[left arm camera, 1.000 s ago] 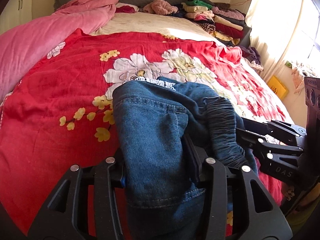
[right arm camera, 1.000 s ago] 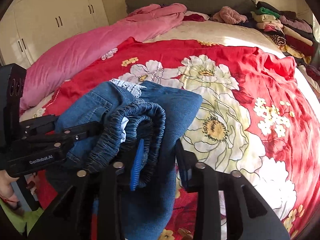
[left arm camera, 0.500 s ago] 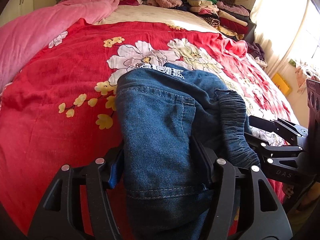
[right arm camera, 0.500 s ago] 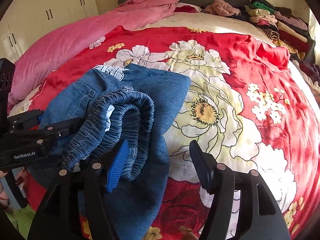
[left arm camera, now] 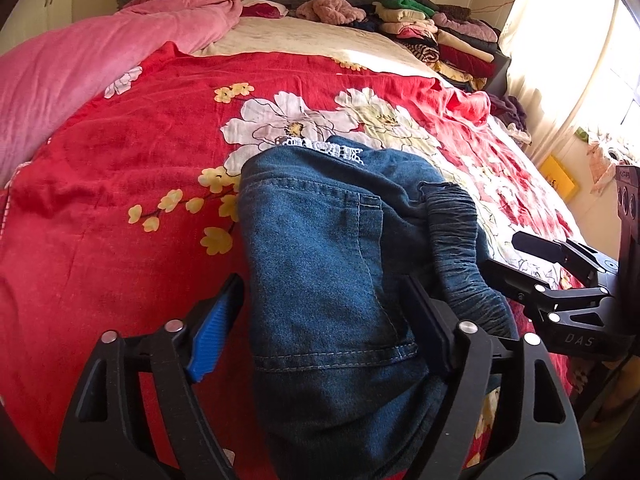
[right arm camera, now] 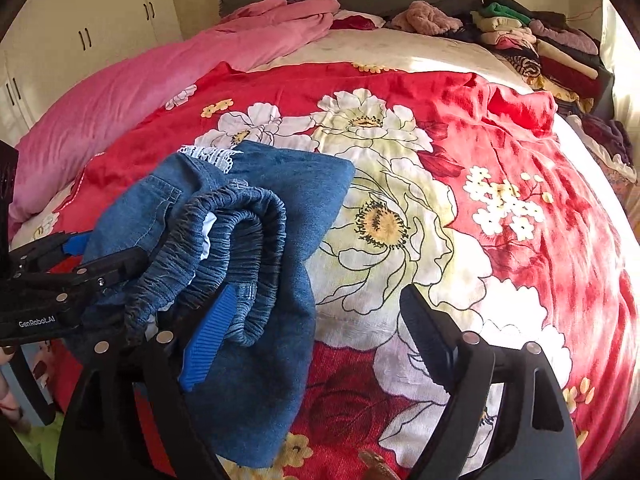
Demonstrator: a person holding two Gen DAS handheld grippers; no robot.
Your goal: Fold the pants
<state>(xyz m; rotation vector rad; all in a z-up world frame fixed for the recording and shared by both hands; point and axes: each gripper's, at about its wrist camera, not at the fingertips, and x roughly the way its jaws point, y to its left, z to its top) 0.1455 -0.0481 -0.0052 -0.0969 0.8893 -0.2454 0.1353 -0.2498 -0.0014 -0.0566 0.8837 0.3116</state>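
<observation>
Presently, going left to right, we list:

1. Long pink padded quilt [left arm camera: 80,64]: far left of both claws, well apart, bunched along the bed's edge; judged pushed aside for folding room.

2. Left claw [left arm camera: 324,320]: released, blue-ribbed pads spread wide. Folded blue denim pants [left arm camera: 320,264] run between them; whether either pad touches the cloth we cannot tell. We judge the spread means the bundle is being set down.

3. Pants, continued: lying on the red bedspread printed with white flowers [left arm camera: 120,184], just ahead of both claws, a strip of white lace trim [left arm camera: 320,148] at their far end. The gathered elastic waistband [right arm camera: 236,240] is doubled over on top, to the left of the right claw's near pad.

4. Right claw [right arm camera: 316,328]: also released, jaws wide; bare bedspread between them.

5. Stack of folded clothes [right arm camera: 540,40]: far right at the headboard, presumably finished items.

View notes: only the right wrist camera shows the waistband's loop and white cupboard doors [right arm camera: 80,32]; only the left shows the sunlit curtain [left arm camera: 560,60].
</observation>
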